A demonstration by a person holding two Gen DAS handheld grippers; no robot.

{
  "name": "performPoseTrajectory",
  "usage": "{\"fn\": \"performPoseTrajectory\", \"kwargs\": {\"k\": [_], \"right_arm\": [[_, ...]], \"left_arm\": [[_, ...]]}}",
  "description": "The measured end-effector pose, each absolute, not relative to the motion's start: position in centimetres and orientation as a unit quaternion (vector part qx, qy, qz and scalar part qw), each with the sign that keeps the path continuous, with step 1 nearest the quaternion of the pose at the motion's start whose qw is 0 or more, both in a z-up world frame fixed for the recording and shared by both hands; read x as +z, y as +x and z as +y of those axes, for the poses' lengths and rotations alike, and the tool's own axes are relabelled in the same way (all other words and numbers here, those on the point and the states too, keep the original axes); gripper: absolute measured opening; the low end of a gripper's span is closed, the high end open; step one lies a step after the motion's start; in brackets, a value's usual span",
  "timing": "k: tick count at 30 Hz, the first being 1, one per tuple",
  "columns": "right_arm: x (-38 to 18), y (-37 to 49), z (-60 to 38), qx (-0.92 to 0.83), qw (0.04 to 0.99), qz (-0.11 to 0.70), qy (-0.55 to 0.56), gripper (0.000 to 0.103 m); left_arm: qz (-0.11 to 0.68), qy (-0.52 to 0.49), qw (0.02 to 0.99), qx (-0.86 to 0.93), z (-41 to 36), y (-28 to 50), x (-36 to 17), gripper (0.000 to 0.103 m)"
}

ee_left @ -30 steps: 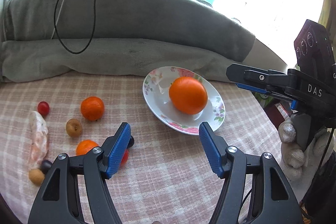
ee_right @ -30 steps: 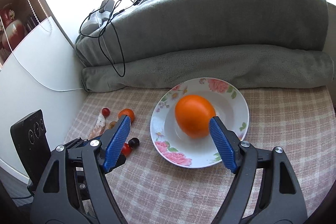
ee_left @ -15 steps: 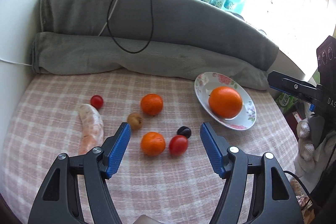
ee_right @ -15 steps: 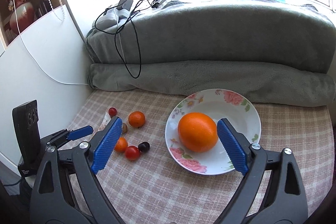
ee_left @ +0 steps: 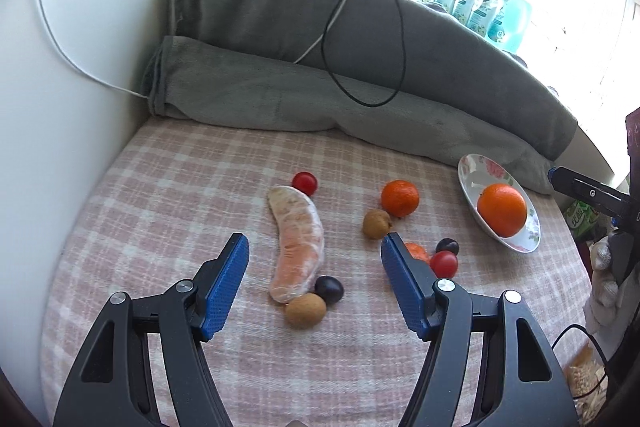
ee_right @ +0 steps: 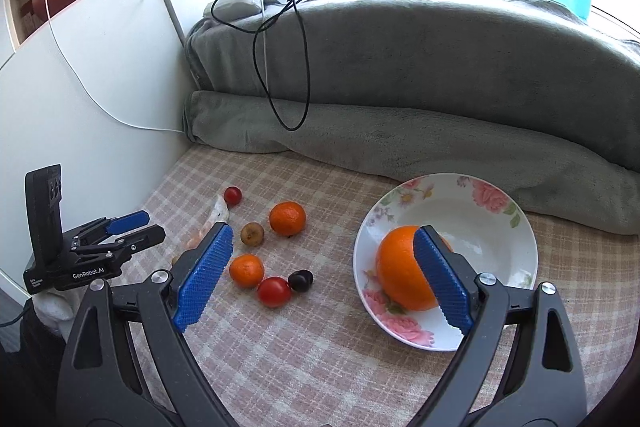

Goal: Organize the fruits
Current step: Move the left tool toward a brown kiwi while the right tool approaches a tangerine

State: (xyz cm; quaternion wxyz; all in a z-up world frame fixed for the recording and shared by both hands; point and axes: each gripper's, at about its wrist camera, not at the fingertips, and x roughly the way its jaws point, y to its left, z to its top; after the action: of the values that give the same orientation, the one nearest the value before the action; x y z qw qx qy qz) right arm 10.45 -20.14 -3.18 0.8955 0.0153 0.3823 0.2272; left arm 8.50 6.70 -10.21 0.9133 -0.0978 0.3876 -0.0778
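While one orange sits in the plate, we hold both grippers, left and right, apart and empty; next, the left should close on the pomelo slice.

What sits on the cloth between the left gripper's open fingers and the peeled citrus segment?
Nothing: in the left wrist view, bare checked cloth separates the left gripper from the peeled citrus segment.
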Motion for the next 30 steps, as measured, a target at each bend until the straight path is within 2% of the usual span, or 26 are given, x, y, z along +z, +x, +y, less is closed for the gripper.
{"fn": "performPoseTrajectory", "kwargs": {"k": [13, 25, 28, 30], "right_arm": [[-5.3, 11.3, -16.3, 0.267, 0.871, 0.413, -0.01, 0.094], [-8.3, 11.0, -12.3, 0.308, 0.84, 0.442, -0.071, 0.087], [-9.1, 10.9, -11.3, 0.317, 0.831, 0.449, -0.088, 0.08], [-9.5, 10.7, -10.7, 0.322, 0.825, 0.453, -0.099, 0.078]], "left_arm": [[0.397, -0.116, 0.908, -0.07, 8.9, 7.4, -11.7, 0.068], [0.426, -0.13, 0.89, -0.093, 7.5, 6.6, -14.3, 0.049], [0.431, -0.132, 0.887, -0.098, 7.2, 6.4, -14.6, 0.046], [0.434, -0.132, 0.885, -0.099, 7.0, 6.4, -14.9, 0.045]]}}
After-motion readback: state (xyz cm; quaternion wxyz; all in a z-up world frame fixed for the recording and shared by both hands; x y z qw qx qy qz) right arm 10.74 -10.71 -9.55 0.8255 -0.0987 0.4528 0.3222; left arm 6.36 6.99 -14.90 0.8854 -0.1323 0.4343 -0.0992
